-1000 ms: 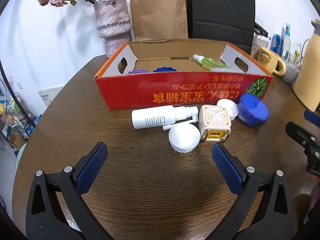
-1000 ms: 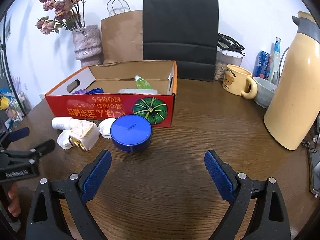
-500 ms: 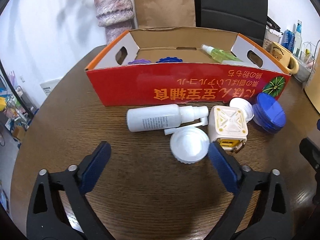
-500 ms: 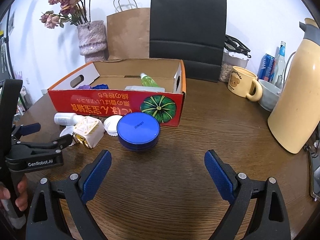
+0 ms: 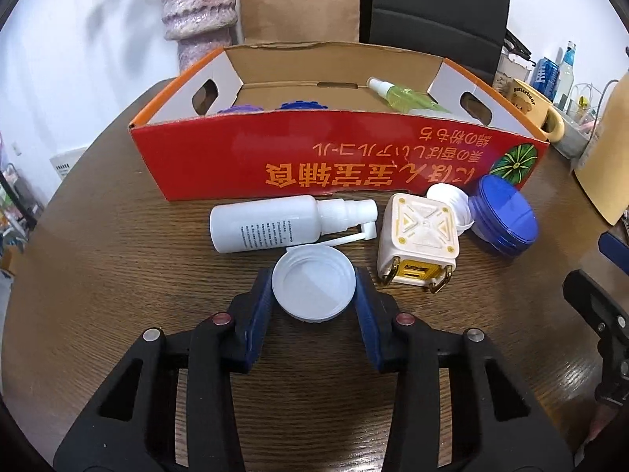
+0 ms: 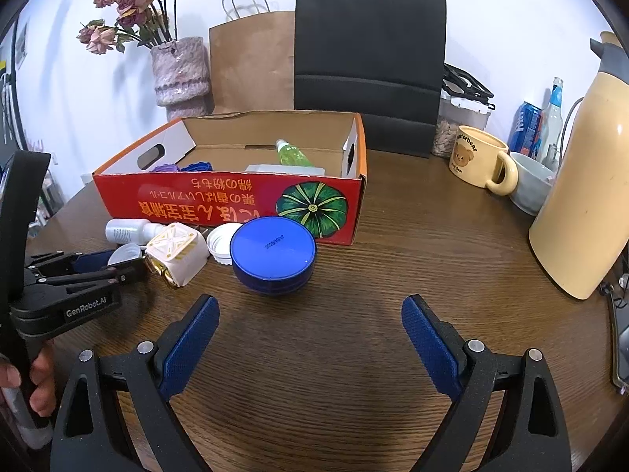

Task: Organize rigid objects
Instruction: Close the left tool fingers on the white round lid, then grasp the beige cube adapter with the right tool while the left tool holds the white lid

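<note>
While the right claw (image 6: 310, 338) hangs open over the desk (image 6: 393, 275), we see the left claw (image 5: 314, 299) clamped on the white lid (image 5: 312, 285).

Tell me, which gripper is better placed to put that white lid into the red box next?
The left. The left gripper is already shut on the white lid, with the red box straight ahead of it. The right gripper stands open over bare table, holding nothing, with the blue jar ahead of it.
</note>
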`<act>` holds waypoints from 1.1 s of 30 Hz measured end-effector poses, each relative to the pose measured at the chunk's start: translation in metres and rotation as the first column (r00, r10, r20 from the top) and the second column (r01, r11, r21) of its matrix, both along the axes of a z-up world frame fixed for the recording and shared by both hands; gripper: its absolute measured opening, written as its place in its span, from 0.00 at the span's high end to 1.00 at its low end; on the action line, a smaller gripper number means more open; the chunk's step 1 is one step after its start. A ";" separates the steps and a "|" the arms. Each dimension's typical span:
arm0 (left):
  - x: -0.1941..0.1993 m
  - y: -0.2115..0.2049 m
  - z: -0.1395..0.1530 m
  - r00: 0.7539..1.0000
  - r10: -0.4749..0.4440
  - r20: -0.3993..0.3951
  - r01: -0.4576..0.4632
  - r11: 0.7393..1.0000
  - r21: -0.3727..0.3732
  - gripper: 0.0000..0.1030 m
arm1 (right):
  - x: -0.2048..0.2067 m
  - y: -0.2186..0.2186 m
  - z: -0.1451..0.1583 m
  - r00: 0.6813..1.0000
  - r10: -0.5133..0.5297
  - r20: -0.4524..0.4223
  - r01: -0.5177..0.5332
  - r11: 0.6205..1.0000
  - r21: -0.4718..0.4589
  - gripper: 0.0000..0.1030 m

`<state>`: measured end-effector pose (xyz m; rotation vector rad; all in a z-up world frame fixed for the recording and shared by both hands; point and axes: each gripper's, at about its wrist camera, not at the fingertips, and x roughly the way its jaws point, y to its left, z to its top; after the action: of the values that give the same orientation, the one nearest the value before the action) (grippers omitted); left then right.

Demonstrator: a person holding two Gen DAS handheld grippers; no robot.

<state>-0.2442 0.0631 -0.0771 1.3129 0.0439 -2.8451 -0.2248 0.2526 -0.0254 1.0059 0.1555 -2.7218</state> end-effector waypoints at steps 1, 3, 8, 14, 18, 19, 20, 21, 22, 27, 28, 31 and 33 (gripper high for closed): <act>0.002 0.001 0.001 1.000 -0.003 -0.006 0.003 1.000 -0.004 0.64 | 0.000 0.000 0.000 1.000 0.001 0.000 -0.001 1.000 0.000 0.06; 0.005 0.001 0.003 1.000 -0.004 -0.018 0.003 1.000 -0.014 0.64 | 0.000 0.000 0.000 1.000 0.002 0.000 -0.002 1.000 -0.001 0.06; 0.015 -0.003 0.014 0.998 -0.005 -0.055 0.003 1.000 -0.030 0.64 | 0.000 -0.001 0.000 1.000 0.008 0.002 -0.008 1.000 -0.003 0.06; 0.019 -0.012 0.024 0.997 0.004 -0.083 -0.006 1.000 -0.028 0.64 | 0.000 -0.001 -0.002 1.000 0.014 0.005 -0.014 1.000 -0.013 0.06; 0.022 -0.017 0.029 0.995 0.006 -0.097 -0.008 1.000 -0.027 0.64 | -0.001 -0.002 -0.003 1.000 0.014 0.000 -0.014 1.000 -0.019 0.06; 0.022 -0.018 0.030 0.995 0.006 -0.101 -0.009 1.000 -0.027 0.64 | 0.000 -0.003 -0.003 1.000 0.015 -0.002 -0.015 1.000 -0.019 0.06; 0.023 -0.020 0.031 0.994 0.007 -0.106 -0.011 1.000 -0.029 0.64 | 0.000 -0.004 -0.003 1.000 0.016 -0.004 -0.016 1.000 -0.018 0.06; 0.023 -0.021 0.032 0.994 0.008 -0.110 -0.011 1.000 -0.029 0.64 | 0.000 -0.005 -0.003 1.000 0.017 -0.007 -0.017 1.000 -0.016 0.06; 0.024 -0.022 0.033 0.993 0.007 -0.114 -0.010 1.000 -0.029 0.64 | 0.001 -0.007 -0.003 1.000 0.019 -0.010 -0.019 1.000 -0.011 0.06; 0.025 -0.028 0.035 0.993 0.005 -0.122 -0.009 0.999 -0.033 0.64 | 0.003 -0.016 -0.001 0.999 0.019 -0.026 -0.019 1.000 -0.015 0.06; 0.025 -0.029 0.035 0.992 0.006 -0.125 -0.010 0.999 -0.033 0.64 | 0.003 -0.019 -0.001 0.999 0.022 -0.025 -0.022 1.000 -0.012 0.06; 0.026 -0.034 0.036 0.991 0.010 -0.132 -0.015 0.999 -0.033 0.64 | 0.004 -0.029 -0.001 0.999 0.033 -0.023 -0.033 0.999 -0.010 0.06; 0.027 -0.038 0.037 0.991 0.014 -0.136 -0.018 0.999 -0.033 0.64 | 0.003 -0.035 -0.001 0.999 0.033 -0.021 -0.034 0.999 -0.008 0.06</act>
<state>-0.2175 0.0251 -0.0401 1.1057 0.0065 -2.9035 -0.2216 0.2178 -0.0267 0.9637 0.1623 -2.7014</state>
